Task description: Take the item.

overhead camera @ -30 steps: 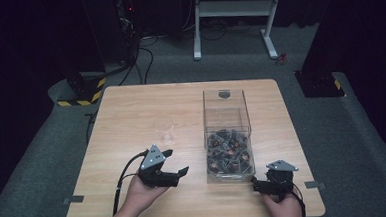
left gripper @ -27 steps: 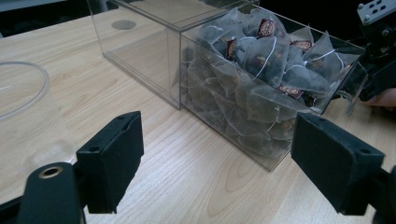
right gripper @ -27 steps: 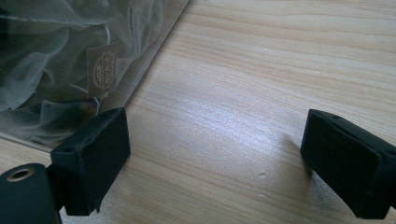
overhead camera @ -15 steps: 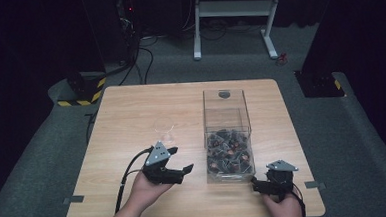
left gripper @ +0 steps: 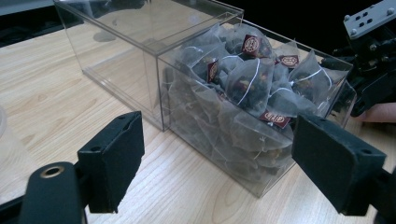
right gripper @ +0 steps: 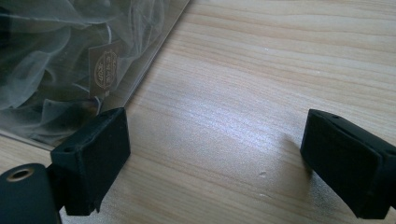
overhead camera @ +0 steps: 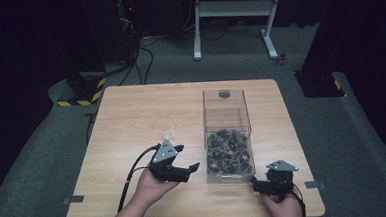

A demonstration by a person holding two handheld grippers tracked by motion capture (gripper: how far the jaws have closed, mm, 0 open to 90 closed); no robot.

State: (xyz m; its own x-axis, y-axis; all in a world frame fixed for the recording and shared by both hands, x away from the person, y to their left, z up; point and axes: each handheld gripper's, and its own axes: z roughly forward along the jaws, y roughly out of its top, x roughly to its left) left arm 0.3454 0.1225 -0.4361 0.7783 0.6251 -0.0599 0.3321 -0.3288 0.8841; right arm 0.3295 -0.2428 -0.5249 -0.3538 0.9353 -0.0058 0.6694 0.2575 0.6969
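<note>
Both claws gape empty. Left claw [overhead camera: 187,158] has edged closer to the clear box [left gripper: 205,88] of tea bags [left gripper: 252,88] just ahead; right claw [overhead camera: 256,184] waits beside its near corner. Likely a bag pick next.

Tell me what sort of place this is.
Probably a lab or recording workspace, not a home: a bare wooden table on grey carpet, dark curtained surroundings, cables and equipment behind, and a white stand.
</note>
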